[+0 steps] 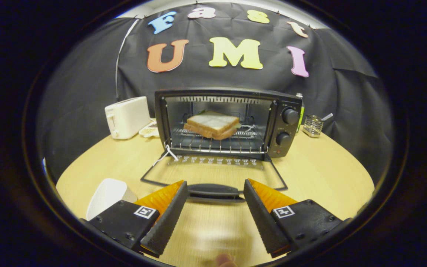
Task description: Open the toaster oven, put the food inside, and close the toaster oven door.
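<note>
Spread wide and empty, my hand-held gripper (215, 193) hovers over the desk (328, 174), its fingers (165, 218) flanking the door handle (213, 190) just ahead without touching it. Beyond them I see the toaster oven (228, 122) with its door (213, 172) folded down flat, the sandwich (212, 125) resting on the rack inside. A white cup (108, 194) lies beside my left finger.

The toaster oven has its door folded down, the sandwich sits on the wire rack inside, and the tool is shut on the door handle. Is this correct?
One thing is wrong: in the gripper view the tool is open, its fingers apart with the door handle between their tips. The toaster oven does have its door folded down, with the sandwich on the wire rack.
</note>
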